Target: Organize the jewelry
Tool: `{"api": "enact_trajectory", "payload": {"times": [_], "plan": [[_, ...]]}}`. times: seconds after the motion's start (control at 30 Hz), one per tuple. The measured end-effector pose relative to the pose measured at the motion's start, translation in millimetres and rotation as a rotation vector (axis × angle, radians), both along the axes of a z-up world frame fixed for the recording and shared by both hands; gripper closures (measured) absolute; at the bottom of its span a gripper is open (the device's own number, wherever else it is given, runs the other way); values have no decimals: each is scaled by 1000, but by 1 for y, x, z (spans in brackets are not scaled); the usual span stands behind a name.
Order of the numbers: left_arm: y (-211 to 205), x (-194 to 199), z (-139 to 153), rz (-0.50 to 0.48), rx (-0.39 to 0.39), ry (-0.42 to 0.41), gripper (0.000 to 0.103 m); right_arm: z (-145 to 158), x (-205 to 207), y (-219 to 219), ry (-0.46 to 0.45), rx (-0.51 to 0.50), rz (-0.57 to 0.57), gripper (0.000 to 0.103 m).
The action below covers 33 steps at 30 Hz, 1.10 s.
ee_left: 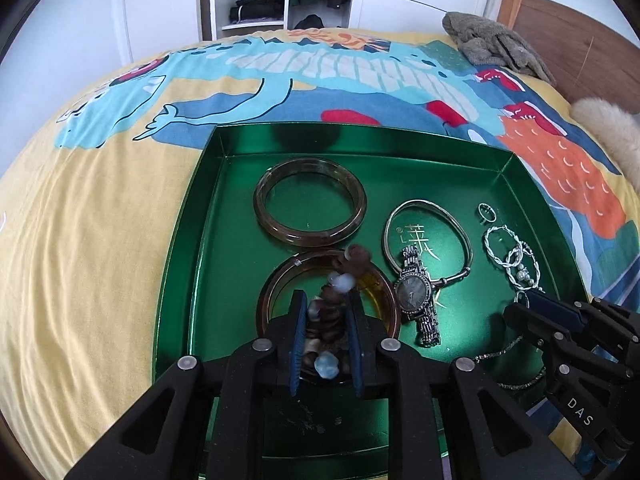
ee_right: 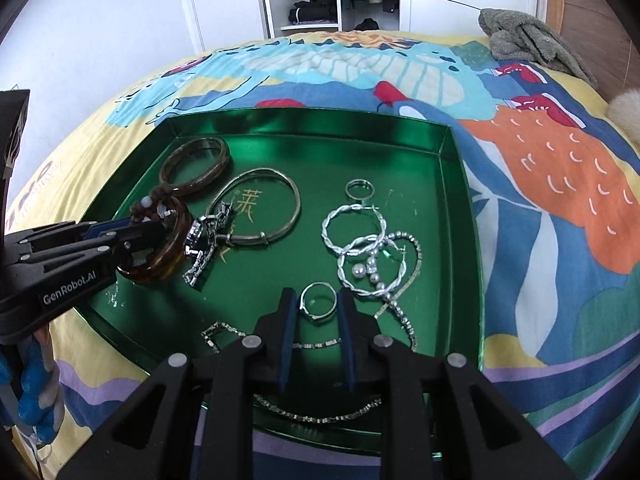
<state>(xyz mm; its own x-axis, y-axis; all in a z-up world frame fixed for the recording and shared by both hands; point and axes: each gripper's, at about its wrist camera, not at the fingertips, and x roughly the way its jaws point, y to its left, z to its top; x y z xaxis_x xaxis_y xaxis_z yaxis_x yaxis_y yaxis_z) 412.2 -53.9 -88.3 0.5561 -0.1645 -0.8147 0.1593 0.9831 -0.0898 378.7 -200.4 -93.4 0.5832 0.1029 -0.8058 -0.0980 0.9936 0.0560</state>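
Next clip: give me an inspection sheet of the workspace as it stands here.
Surface: patterned bedspread; green tray lies on it.
Job's things: in the tray, amber bangle, second amber bangle, silver bangle, watch, twisted hoops, chain, loose ring.
Clutter: grey cloth heap by the headboard.
Grippers: left gripper over the tray, jaws closed on a beaded bracelet; right gripper jaws pinch a silver ring.
Cables: nothing seen.
Surroundings: white wardrobe with open shelves.
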Motion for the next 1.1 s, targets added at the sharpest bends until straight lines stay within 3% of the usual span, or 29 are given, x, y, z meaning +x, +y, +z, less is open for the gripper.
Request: {"api": "enact_trajectory", "payload": {"times": [0.1, 0.2, 0.3, 0.63, 0.9, 1.1], "plan": [[4, -8, 10, 2, -14, -27, 67, 3, 0, 1, 8, -15, 1, 81], [10, -20, 24, 11, -4, -66, 53, 14, -7, 1, -15, -1, -1, 66], [17, -40, 43, 23, 4, -116, 39, 31, -22, 4, -56, 1, -1, 64], [42, -140, 101, 74, 19, -260, 27, 87, -115, 20, -181, 3, -7, 61], [56, -226, 123, 125, 86, -363, 11, 109, -200, 29, -236, -7, -41, 56], [60, -268, 132, 134, 121, -427, 1, 118, -239, 35, -263, -38, -54, 56]]}}
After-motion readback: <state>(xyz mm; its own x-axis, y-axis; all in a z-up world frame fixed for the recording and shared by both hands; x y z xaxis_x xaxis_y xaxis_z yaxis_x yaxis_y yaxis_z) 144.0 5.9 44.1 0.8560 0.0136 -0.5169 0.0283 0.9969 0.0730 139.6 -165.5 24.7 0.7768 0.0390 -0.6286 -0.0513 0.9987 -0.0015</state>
